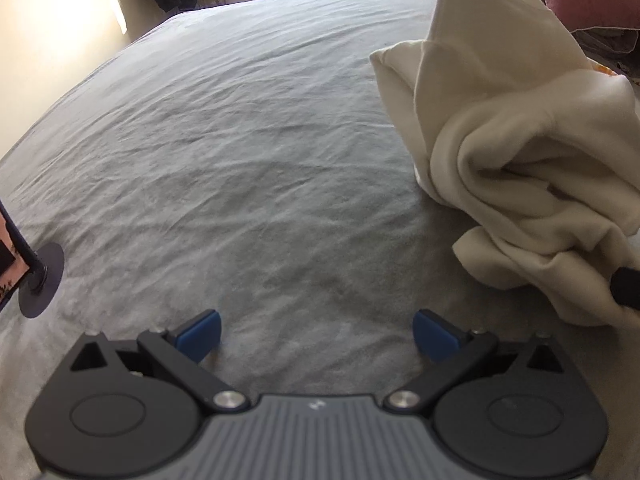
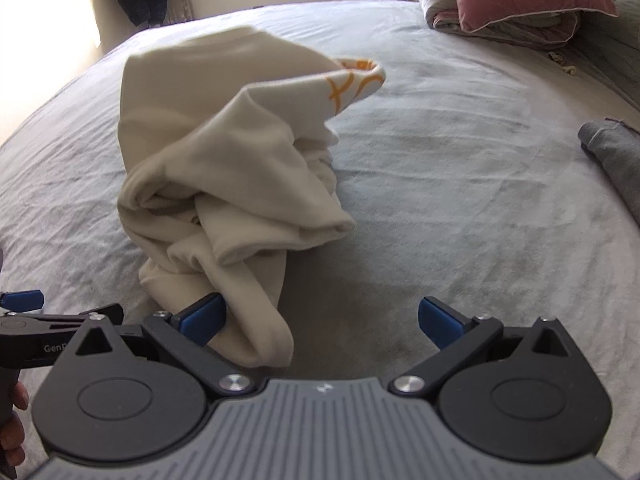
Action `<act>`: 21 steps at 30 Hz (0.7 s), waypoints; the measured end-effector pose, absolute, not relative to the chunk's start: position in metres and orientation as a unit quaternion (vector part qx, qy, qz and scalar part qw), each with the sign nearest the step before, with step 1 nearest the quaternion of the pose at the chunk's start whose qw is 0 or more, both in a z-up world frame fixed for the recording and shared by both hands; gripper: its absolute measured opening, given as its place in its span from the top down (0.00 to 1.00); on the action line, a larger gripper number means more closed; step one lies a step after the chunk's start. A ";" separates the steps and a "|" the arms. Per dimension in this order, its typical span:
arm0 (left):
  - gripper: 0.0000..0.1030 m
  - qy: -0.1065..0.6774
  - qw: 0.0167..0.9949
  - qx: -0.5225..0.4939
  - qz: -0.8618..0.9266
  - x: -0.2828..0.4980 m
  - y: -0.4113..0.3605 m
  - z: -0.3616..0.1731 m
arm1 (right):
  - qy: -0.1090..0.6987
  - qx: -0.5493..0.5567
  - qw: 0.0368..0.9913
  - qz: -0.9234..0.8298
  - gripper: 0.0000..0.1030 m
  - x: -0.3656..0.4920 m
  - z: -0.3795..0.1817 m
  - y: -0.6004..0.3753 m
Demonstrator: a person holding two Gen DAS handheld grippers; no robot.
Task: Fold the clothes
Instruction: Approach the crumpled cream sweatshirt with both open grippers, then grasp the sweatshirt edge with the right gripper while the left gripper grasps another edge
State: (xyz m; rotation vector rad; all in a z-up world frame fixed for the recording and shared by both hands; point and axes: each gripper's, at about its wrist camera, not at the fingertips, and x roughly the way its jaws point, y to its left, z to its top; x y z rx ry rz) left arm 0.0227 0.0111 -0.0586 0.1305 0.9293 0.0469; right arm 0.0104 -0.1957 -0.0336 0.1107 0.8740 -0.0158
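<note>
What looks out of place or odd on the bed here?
The cream fabric garment with orange print sits bunched in a blurred, upright heap on the grey bedsheet, not spread flat. Both tongs, left and right, are open, gripping nothing.

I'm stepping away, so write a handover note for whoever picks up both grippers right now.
Left gripper: open, holding nothing, over bare sheet.
Right gripper: open; a fold of the cream garment lies against its left finger, not clamped.
The garment sits in a crumpled heap on the grey bed sheet, to the right of the left gripper. A grey garment lies at the right edge of the bed.
Done: no fold visible.
Left: spread the cream garment flat, fold it, then the grey one.
</note>
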 end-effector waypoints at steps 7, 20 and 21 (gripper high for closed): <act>0.00 0.426 0.903 0.054 -0.014 0.017 0.021 -0.064 | 0.448 0.043 0.893 0.001 0.00 0.017 -0.052 -0.195; 0.01 0.393 0.918 -0.005 -0.046 0.013 0.039 -0.048 | 0.398 0.009 0.916 0.050 0.00 0.004 -0.029 -0.195; 0.01 0.389 0.920 -0.015 -0.046 0.012 0.042 -0.044 | 0.380 0.005 0.924 0.054 0.00 0.000 -0.022 -0.195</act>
